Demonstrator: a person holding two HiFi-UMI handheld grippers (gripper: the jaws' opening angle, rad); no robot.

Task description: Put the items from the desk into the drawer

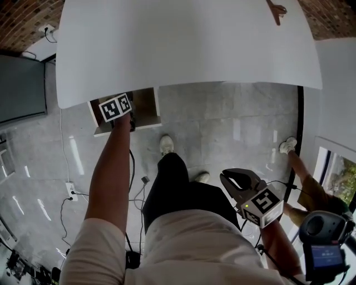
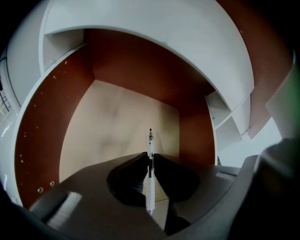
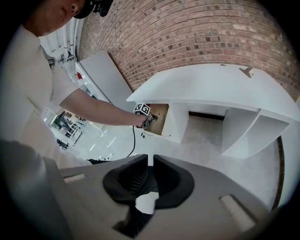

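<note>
My left gripper (image 2: 150, 157) is shut on a clear pen (image 2: 150, 140), which stands upright between the jaws with its dark tip up. It is held inside the open drawer (image 2: 117, 122), over the beige bottom and between the brown walls. In the head view the left gripper (image 1: 119, 111) reaches into that drawer (image 1: 146, 106) under the white desk (image 1: 189, 44). A small brown item (image 1: 276, 10) lies on the far right of the desk top. My right gripper (image 1: 227, 178) hangs low by my right side, shut with nothing in it (image 3: 149, 159).
Another person's leg and white shoe (image 1: 287, 146) stand at the right, with a dark camera device (image 1: 325, 245) below. Cables and a power strip (image 1: 70, 191) lie on the grey floor at left. A dark screen (image 1: 22, 86) stands far left.
</note>
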